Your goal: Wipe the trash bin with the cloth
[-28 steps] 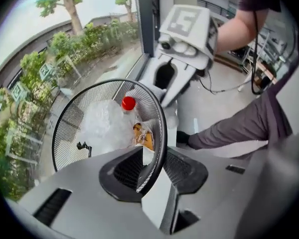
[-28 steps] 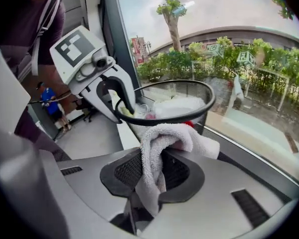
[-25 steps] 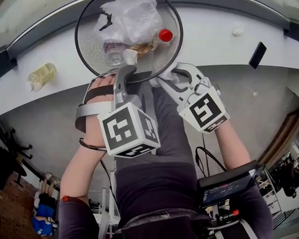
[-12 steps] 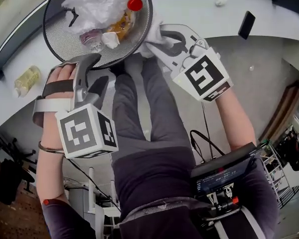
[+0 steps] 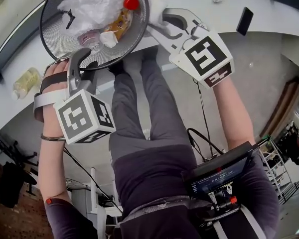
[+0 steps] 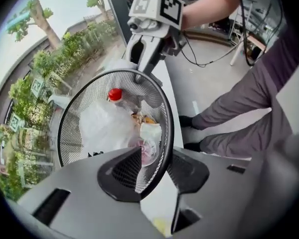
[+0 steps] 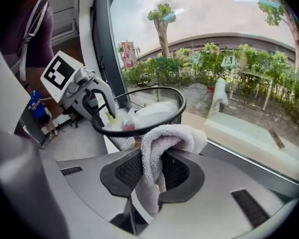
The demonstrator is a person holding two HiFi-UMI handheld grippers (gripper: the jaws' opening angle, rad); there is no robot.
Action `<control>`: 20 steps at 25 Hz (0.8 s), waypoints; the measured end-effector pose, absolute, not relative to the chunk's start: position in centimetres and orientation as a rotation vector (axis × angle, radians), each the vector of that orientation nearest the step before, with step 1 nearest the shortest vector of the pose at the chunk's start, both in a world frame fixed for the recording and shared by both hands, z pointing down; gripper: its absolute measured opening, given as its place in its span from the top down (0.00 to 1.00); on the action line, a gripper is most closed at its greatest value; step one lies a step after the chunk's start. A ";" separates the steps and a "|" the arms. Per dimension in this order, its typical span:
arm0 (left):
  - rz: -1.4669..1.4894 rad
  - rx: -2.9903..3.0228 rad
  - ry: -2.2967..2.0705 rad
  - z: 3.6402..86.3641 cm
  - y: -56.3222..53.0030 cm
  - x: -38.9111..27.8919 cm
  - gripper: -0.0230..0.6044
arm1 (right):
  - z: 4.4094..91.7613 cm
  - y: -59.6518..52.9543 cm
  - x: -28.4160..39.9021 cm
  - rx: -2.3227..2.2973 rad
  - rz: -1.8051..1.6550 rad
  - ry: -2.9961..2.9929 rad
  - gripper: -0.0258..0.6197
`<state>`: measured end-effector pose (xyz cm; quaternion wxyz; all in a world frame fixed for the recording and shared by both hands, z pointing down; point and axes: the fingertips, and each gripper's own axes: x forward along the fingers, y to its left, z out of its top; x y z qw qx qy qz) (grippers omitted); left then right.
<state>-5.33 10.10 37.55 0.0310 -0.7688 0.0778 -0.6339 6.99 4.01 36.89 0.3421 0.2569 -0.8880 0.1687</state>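
Right gripper [image 7: 149,183] clamped on the folded white cloth [image 7: 162,141], carried just ahead of the jaws at the outer rim of the mesh trash bin [image 7: 139,128], placed for wiping. Left gripper [image 6: 154,171] astride the near rim (jaws just closing, wall between them, no pinch visible yet), apparently to steady the bin against rubbing.

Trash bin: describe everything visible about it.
The trash bin is a round black wire-mesh basket with a solid rim, standing on a white ledge by the window. Inside lie a crumpled clear plastic bag, a red-capped bottle and wrappers. The fingers of the left gripper, which have just been closing, straddle its near rim, one inside, one outside, with a gap showing by the outer one. The cloth in the right gripper lies against the rim's opposite side.
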 end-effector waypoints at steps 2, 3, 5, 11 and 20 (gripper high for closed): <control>-1.952 -2.457 0.317 37.0 10.4 -4.5 0.75 | 37.5 5.8 5.9 0.606 0.425 -2.300 0.82; -1.951 -2.498 0.361 36.8 10.5 -3.9 0.76 | 37.8 6.8 5.1 0.577 0.426 -2.300 0.82; -1.943 -2.557 0.444 36.5 10.8 -2.7 0.79 | 38.2 8.8 3.8 0.531 0.464 -2.317 0.82; -1.859 -2.745 0.562 35.6 10.8 0.8 0.81 | 38.4 13.2 -1.0 0.380 0.538 -2.406 0.82; -1.528 -2.941 0.601 30.8 10.3 -0.5 0.82 | 40.6 8.7 9.0 0.621 0.624 -2.184 0.82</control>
